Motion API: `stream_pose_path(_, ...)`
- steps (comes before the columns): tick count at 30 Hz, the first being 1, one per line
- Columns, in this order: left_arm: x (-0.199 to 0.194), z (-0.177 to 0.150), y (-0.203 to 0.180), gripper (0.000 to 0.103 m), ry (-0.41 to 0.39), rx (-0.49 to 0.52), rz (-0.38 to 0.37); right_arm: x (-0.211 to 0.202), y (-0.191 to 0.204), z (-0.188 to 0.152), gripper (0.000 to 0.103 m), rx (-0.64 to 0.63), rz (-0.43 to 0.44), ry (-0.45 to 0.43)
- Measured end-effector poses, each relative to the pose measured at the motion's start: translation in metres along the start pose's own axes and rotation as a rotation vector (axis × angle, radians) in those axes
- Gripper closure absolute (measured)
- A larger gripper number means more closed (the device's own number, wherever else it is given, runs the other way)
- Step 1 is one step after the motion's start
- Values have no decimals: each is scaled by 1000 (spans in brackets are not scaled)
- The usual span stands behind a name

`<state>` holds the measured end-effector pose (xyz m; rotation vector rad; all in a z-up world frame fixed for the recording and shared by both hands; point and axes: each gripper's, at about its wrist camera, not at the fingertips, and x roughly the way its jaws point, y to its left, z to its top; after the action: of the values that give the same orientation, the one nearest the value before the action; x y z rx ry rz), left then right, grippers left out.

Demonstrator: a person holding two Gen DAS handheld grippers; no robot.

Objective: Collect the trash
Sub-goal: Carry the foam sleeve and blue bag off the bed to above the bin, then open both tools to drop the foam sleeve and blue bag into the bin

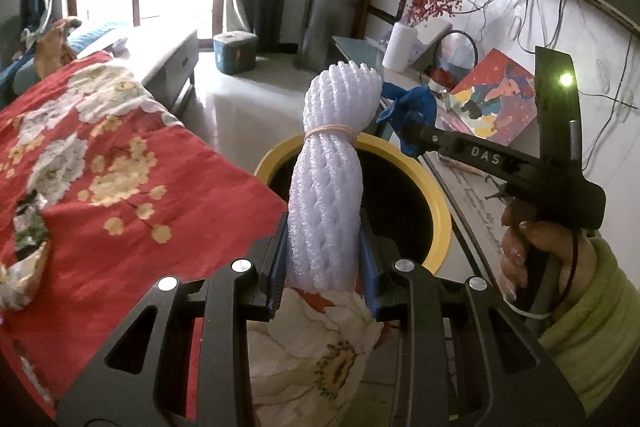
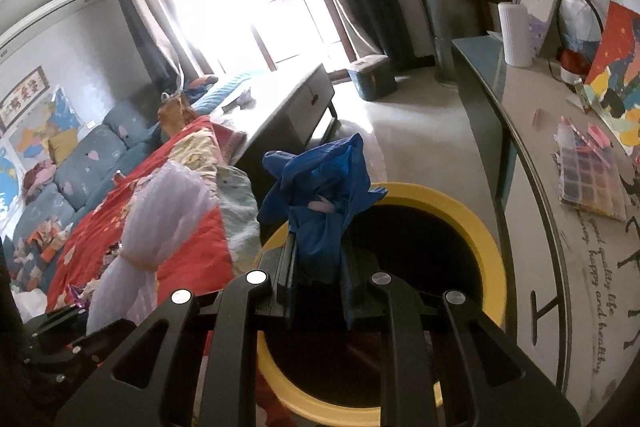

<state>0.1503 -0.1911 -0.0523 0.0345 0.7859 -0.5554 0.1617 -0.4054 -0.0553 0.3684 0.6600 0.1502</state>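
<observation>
L gripper (image 1: 325, 259) is clamped narrow on the lower end of a white foam net bundle (image 1: 330, 163); blue pads press both sides. Bundle's long axis runs straight out along the fingers, away from the cam, upright in the L wrist view; a tan rubber band (image 1: 330, 131) cinches it approx two-thirds up, and the free end flares out above that. Its upper half sits over the near rim of the yellow-rimmed bin (image 1: 438, 211), dark inside. R gripper (image 2: 318, 267) is likewise closed narrow on a crumpled blue plastic bag (image 2: 320, 195); bag stands up from the jaws, bunched, no clear long axis, top corners pointing up and away, hanging over the bin's near-left rim (image 2: 486, 243). In the L view the R gripper's black body reads "DAS" (image 1: 485, 155), green light lit on it, held by a hand (image 1: 520, 251) in a yellow-green sleeve. Left of the bin: red floral blanket (image 1: 100, 187). Right of it: a long desk (image 2: 532, 155) w/ cursive print on its top, partly legible: "good quality life", "happy and healthy". On the desk: colour-swatch sheet (image 2: 592, 183), abstract painting (image 2: 616, 83), white ribbed vase (image 2: 516, 35) w/ red berry sprigs. Far wall by the sofa has a framed sign w/ characters, too small to read.
</observation>
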Motion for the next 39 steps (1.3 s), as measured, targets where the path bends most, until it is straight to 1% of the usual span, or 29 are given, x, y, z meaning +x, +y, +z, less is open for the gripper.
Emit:
stream_pose_path(16,45,0,-16,78,80,23,-2,7,-24,-5,83,52,-21,36)
stream_pose_path(20,56,5,-19,78,97,37,6,9,-28,-5,75,63,-27,47)
stream_pose_path(23,64,11,-20,70,101,48,17,8,-30,-4,66,69,-32,44)
stream_pose_path(25,66,15,-19,53,95,43,22,6,-31,-4,53,73,-39,35)
stream_pose_path(26,65,16,-18,49,88,33,25,6,-32,-3,53,74,-39,34)
stream_pose_path(28,63,15,-14,33,78,10,22,5,-34,-3,45,78,-41,33)
stream_pose_path(29,61,15,-12,29,72,-1,18,4,-34,-3,43,78,-47,32)
stream_pose_path(30,56,15,-9,22,58,-18,13,3,-34,-3,40,75,-51,29)
stream_pose_path(31,54,15,-8,17,51,-26,10,2,-33,-3,37,69,-58,23)
stream_pose_path(33,48,16,-6,12,34,-40,9,1,-32,-2,31,60,-71,17)
stream_pose_path(39,27,16,-4,11,-25,-49,36,-5,-24,0,22,43,-94,-18)
